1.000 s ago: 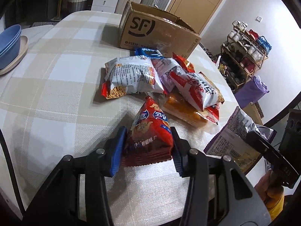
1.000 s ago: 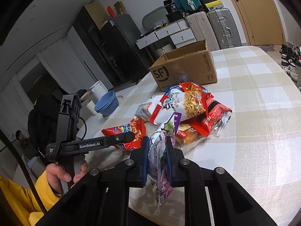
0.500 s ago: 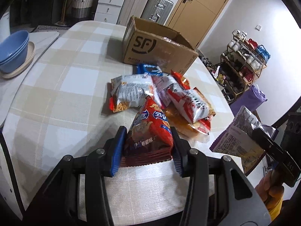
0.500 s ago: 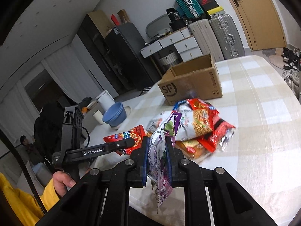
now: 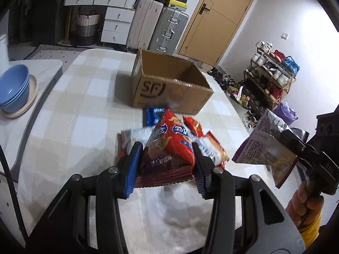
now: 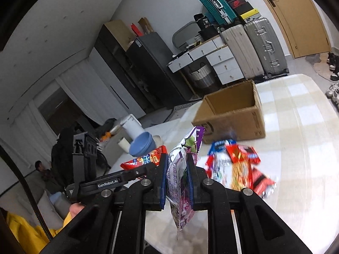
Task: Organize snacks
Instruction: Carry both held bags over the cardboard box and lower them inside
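My left gripper (image 5: 165,148) is shut on a red snack bag (image 5: 169,141) and holds it above the checked table (image 5: 84,105). My right gripper (image 6: 177,163) is shut on a purple snack bag (image 6: 180,182), also held in the air; the purple bag shows at the right of the left wrist view (image 5: 267,146). An open, empty cardboard box (image 5: 169,84) stands at the table's far end, beyond both bags; it also shows in the right wrist view (image 6: 233,114). A pile of snack bags (image 6: 235,169) lies on the table between the grippers and the box.
Blue bowls (image 5: 13,91) on a plate sit on a side table at the left. Suitcases (image 5: 161,27), white drawers and a door stand behind the table. A shoe rack (image 5: 273,78) is at the right. The table edge is near both grippers.
Both grippers have risen with their bags and tilted up toward the box. The box interior now shows. The pile on the table looks lower and blurred by motion.
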A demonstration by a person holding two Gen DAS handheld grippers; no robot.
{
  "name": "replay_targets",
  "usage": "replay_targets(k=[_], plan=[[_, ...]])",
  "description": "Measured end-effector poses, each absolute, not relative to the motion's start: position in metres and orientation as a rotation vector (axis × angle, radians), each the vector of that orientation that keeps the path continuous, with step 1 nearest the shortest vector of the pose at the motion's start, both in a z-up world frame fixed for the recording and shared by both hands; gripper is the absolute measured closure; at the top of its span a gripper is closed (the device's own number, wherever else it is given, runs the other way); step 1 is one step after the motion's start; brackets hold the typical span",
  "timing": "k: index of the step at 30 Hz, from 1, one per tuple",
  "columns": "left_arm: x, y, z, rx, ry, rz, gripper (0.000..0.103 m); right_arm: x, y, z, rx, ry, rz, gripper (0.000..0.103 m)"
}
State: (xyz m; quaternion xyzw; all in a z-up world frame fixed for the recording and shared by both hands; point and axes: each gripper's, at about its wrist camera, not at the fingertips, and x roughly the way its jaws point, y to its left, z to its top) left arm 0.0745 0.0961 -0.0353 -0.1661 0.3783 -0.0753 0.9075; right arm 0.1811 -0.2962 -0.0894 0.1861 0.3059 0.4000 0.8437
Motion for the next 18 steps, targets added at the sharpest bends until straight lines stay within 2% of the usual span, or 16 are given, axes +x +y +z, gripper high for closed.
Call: replay_targets(k=[13, 18], plan=[[0.179, 0.099, 0.028, -0.226, 0.719, -0.159, 0.061, 0.300, -0.279, -0.043, 0.428, 0.610, 0.869, 0.088], [0.236, 0.098, 0.032, -0.235, 0.747, -0.157, 0.061, 0.351, -0.266, -0.052, 0.440, 0.644, 0.855, 0.088]])
